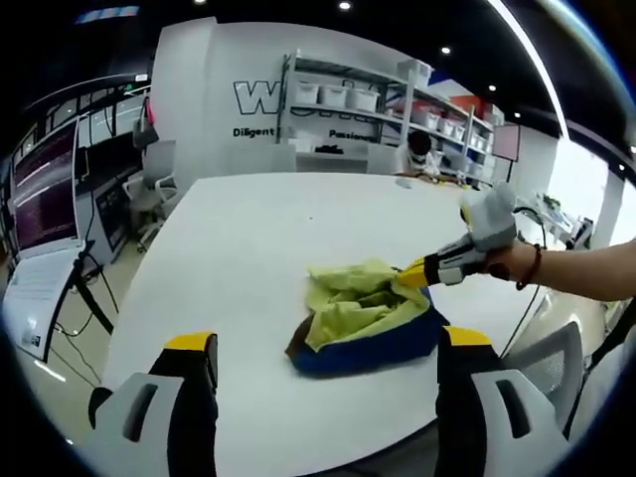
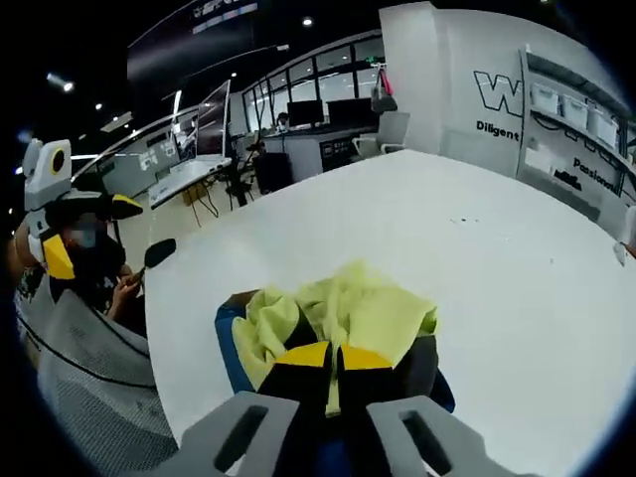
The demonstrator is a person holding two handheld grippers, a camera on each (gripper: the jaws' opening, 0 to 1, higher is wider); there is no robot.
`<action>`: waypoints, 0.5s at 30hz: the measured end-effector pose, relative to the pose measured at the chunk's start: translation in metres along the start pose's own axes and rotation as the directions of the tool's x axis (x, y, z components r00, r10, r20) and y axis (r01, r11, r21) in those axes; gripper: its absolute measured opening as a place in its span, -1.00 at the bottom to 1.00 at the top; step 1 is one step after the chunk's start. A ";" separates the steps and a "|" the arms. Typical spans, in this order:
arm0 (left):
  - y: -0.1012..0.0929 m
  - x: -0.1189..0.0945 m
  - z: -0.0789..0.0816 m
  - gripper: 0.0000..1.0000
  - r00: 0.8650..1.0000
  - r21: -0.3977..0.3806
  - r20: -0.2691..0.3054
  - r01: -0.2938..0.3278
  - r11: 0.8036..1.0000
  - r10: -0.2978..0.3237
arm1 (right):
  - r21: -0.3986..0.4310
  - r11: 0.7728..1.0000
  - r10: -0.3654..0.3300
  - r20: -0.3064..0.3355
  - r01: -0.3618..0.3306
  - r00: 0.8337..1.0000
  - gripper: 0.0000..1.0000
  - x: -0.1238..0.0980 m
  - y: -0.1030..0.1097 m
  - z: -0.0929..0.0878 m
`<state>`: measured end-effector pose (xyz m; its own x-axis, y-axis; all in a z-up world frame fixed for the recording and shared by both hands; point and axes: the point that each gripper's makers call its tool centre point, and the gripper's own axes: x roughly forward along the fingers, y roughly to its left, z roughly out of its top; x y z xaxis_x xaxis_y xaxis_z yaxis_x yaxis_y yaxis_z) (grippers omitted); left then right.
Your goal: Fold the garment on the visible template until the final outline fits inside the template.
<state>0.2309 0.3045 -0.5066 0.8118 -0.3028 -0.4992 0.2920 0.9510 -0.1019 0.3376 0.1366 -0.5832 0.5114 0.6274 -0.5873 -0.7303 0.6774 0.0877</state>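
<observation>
right gripper point(image 2: 334, 360) pinching garment point(image 1: 363, 316), apparently; left gripper point(image 1: 328, 348) open above table point(image 1: 238, 248).

Big white table point(image 1: 258, 238) is sitting in an open office, ceiling spotlights point(image 1: 344, 6) glowing overhead. Metal shelving point(image 1: 388, 104) with white bins is standing against a lettered white wall point(image 1: 214, 79). Office chairs point(image 1: 154, 189) and monitors point(image 2: 306, 111) are lining the desks behind.

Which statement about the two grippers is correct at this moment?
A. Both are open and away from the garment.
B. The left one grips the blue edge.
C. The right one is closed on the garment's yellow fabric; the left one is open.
C: the right gripper pinches the garment at its yellow lining, while the left gripper stands open, short of it.
</observation>
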 end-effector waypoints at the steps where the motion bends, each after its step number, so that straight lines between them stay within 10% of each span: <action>1: -0.001 0.000 0.000 0.78 1.000 0.001 -0.001 0.000 1.000 0.000 | -0.002 1.000 -0.006 0.005 0.006 1.000 -1.00 -0.004 -0.002 0.001; 15: -0.003 0.001 -0.001 0.77 1.000 0.004 0.002 0.007 1.000 -0.007 | 0.043 0.996 -0.080 0.171 0.073 0.982 -1.00 -0.063 -0.011 0.036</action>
<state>0.2305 0.3015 -0.5078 0.8109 -0.3101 -0.4963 0.3002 0.9484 -0.1021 0.3292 0.1033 -0.5181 0.6377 0.6279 -0.4462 -0.6710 0.7373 0.0786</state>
